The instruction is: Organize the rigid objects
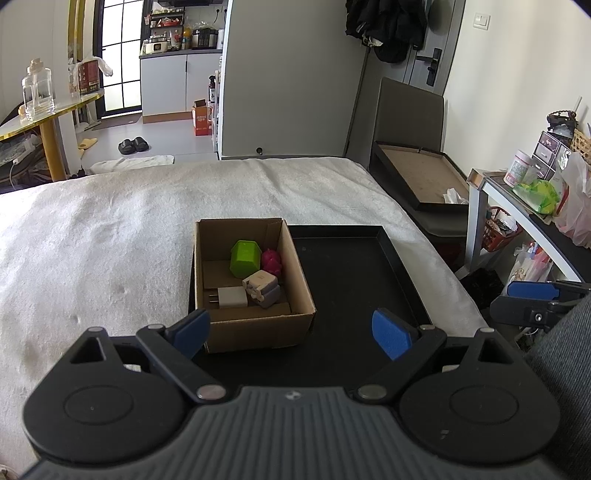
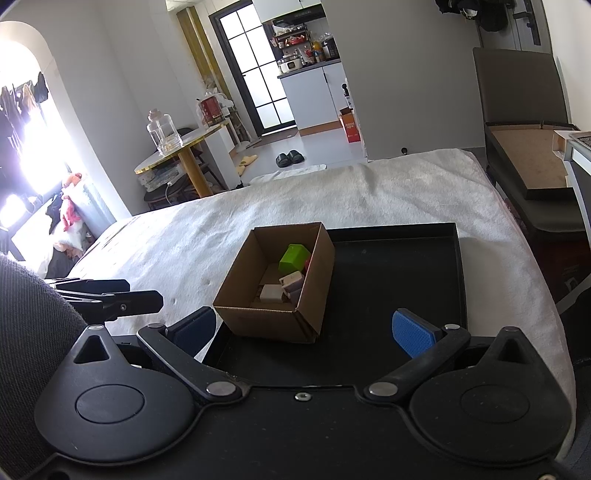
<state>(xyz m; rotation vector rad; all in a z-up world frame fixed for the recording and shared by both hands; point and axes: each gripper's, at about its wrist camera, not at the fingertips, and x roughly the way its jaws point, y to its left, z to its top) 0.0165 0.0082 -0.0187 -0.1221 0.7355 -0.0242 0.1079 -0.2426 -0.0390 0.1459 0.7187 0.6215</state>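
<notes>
Cardboard box point(image 1: 255, 325) unmarked, on black tray point(image 1: 354, 266), both claws spread, empty

white fluffy blanket point(image 1: 129, 229) covers the bed | clear glass jar point(image 1: 37, 92) on round yellow-edged table point(image 1: 55, 107), far left | black slippers point(image 1: 133, 144) on the floor, far | orange carton point(image 1: 201, 120) near white kitchen cabinet point(image 1: 177, 83) | dark jacket point(image 1: 388, 26) hangs far right | brown-bottomed black frame point(image 1: 417, 177) at right
</notes>
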